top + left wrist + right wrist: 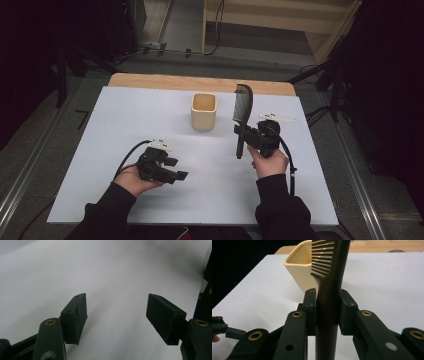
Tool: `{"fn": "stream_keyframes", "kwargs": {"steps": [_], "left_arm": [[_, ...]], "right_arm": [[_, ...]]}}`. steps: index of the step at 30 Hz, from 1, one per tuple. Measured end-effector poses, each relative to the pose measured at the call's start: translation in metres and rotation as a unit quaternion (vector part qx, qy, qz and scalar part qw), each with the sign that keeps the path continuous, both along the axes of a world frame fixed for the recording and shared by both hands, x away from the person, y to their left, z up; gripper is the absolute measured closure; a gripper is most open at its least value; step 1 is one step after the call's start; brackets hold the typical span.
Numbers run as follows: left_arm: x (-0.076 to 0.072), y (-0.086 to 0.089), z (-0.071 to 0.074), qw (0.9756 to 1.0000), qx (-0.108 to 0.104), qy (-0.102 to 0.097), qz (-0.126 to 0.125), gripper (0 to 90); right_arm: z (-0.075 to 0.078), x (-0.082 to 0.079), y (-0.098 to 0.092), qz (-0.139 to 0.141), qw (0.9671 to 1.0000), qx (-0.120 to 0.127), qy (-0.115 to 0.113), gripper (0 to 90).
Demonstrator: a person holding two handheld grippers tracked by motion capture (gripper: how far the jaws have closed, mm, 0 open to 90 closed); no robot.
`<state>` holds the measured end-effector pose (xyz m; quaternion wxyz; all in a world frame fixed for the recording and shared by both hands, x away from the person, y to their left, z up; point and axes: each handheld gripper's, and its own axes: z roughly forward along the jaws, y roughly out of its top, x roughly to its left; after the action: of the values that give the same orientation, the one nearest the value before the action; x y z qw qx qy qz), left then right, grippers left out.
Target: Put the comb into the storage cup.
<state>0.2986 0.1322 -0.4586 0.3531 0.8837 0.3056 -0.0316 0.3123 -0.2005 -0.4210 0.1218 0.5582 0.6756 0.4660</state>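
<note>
- My left gripper (176, 169) is hovering low over the white table (125, 115), near its front edge; its jaws are standing apart and I am holding nothing between them.
- The cup (204, 111) is standing upright in the middle of the table, between the two grippers and farther back.
- My right gripper (243, 134) is clamping the black comb (243, 112) by its handle, teeth end up, just right of the cup.
</note>
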Motion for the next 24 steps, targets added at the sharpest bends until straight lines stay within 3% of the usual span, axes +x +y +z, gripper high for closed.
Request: {"fn": "stream_keyframes", "kwargs": {"steps": [18, 24], "left_arm": [[-0.006, 0.023, -0.001, 0.9996, 0.002, 0.001, 0.027, 33.8], [-0.006, 0.030, -0.001, 0.9994, 0.002, 0.001, 0.036, 33.8]], "right_arm": [[0.004, 0.010, 0.012, 0.015, 0.9999, 0.001, -0.005, 70.1], [0.005, 0.011, 0.019, 0.017, 0.9996, -0.015, -0.016, 70.2]]}}
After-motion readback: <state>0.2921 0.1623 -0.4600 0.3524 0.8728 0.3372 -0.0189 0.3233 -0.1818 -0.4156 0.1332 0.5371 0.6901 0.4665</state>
